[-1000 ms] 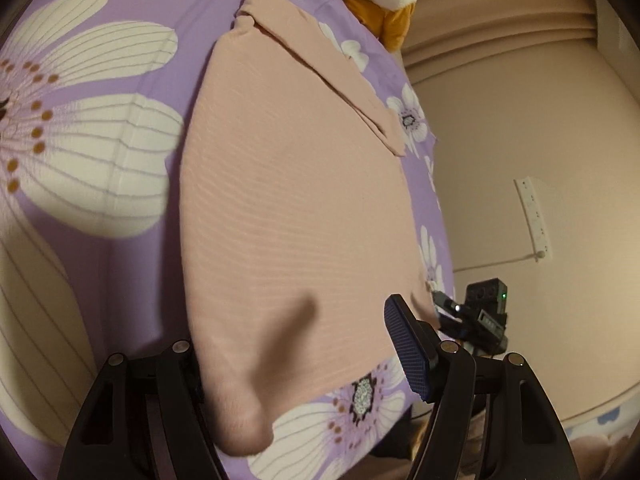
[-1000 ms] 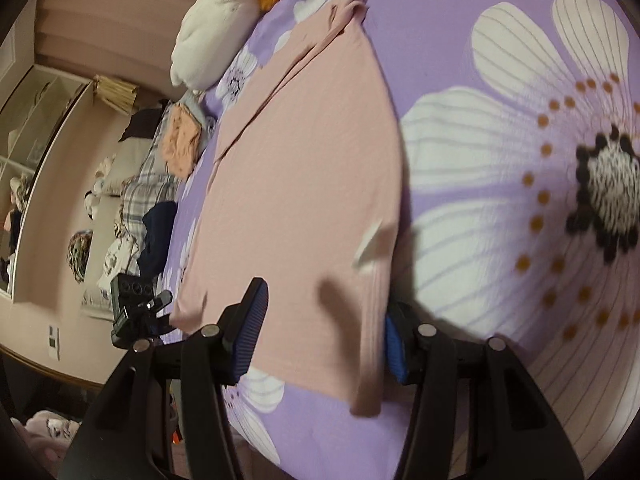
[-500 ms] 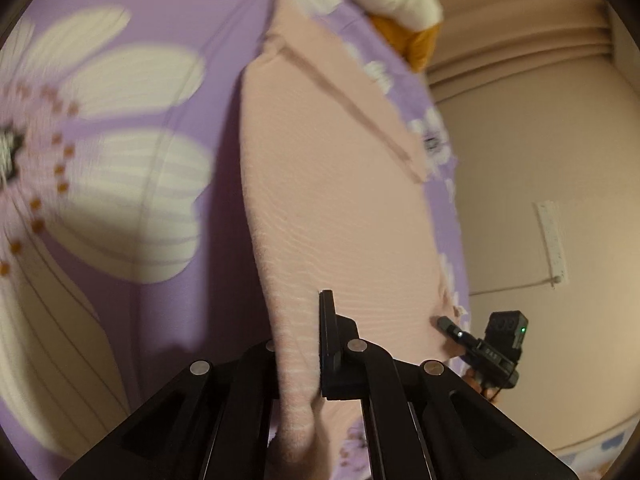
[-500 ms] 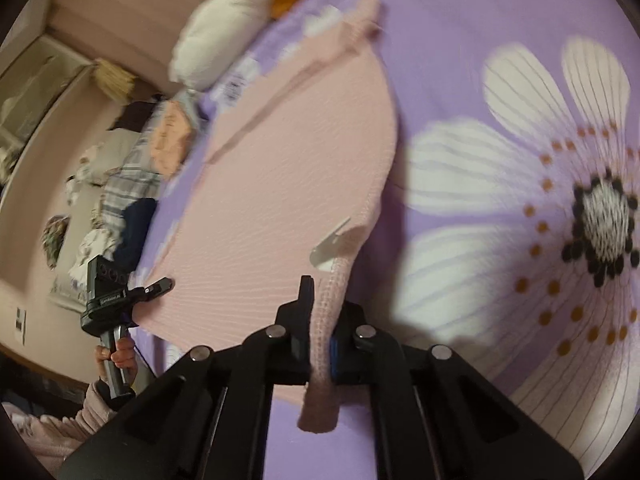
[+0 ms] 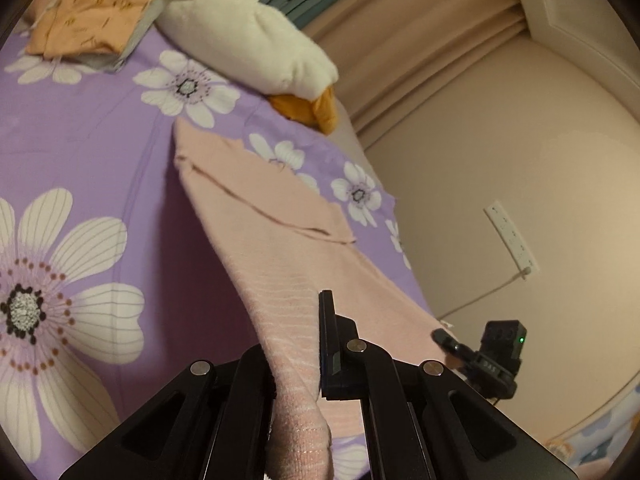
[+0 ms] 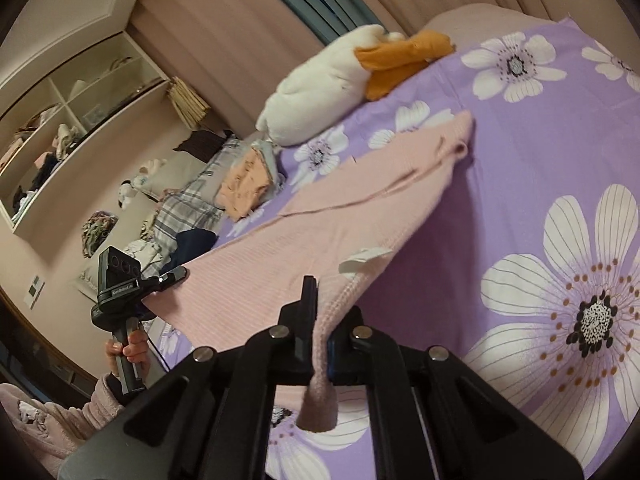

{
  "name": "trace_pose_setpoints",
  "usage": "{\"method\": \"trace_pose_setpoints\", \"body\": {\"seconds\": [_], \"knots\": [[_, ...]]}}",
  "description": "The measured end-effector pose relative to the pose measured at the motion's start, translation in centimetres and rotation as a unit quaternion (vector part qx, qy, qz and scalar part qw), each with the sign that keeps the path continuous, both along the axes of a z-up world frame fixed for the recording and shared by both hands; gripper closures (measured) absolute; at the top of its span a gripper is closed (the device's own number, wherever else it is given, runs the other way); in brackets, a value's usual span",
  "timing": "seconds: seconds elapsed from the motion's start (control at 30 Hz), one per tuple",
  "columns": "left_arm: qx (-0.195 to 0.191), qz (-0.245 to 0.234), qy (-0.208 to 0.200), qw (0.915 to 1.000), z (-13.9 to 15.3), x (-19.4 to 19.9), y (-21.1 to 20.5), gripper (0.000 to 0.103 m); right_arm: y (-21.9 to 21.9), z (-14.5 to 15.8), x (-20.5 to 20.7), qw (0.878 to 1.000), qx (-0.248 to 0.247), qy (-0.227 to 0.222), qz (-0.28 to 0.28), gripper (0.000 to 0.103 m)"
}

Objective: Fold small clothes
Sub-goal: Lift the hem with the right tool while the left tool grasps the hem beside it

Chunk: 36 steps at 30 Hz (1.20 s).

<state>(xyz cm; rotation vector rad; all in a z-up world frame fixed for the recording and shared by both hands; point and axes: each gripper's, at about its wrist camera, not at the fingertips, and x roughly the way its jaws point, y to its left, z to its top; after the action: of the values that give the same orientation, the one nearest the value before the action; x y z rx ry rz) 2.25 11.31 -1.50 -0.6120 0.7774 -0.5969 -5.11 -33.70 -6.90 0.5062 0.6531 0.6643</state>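
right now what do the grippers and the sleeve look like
Left gripper and right gripper: black angular frames with silver rivets. The left has a black handle, a boxy three-lens camera block and a dark cable below. The sleeve is fuzzy pink.

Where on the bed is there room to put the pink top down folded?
Bare purple sheet lies beside the pink garment, around the big flower print. It is crowded by the white plush and the folded orange clothes. Both hand-held grippers, left and right, are pinching the garment's near edge.
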Motion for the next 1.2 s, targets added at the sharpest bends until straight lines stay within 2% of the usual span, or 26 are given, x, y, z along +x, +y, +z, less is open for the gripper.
{"method": "trace_pose_setpoints", "body": {"seconds": [0.2,0.4,0.6,0.73,0.9,1.0,1.2], "knots": [[0.024,-0.015,0.003,0.9996,1.5,-3.7,-0.1,0.103,-0.5,2.5,-3.7,0.999,-0.008,-0.028,0.015,0.098],[0.042,-0.026,-0.001,0.9987,3.2,-8.4,0.9,0.103,-1.0,5.5,-8.4,0.995,-0.056,-0.065,0.041,0.098],[0.03,-0.04,-0.004,0.9988,4.5,-10.2,1.2,0.103,-0.6,7.5,-11.2,0.988,-0.088,-0.108,0.071,0.097],[0.02,-0.028,0.001,0.9994,4.1,-8.2,1.3,0.103,-0.6,6.9,-8.9,0.99,-0.073,-0.098,0.066,0.096],[0.006,-0.014,0.023,0.9996,2.6,-3.1,1.4,0.103,-1.4,5.6,-3.4,0.997,-0.064,-0.043,0.019,0.095],[-0.007,-0.001,0.047,0.9989,1.0,0.8,1.6,0.103,-1.8,4.4,1.1,0.999,-0.047,-0.005,0.0,0.095],[0.001,0.026,0.104,0.9942,-2.8,7.2,1.5,0.103,-1.6,2.2,7.7,0.998,-0.037,0.05,-0.027,0.095]]}}
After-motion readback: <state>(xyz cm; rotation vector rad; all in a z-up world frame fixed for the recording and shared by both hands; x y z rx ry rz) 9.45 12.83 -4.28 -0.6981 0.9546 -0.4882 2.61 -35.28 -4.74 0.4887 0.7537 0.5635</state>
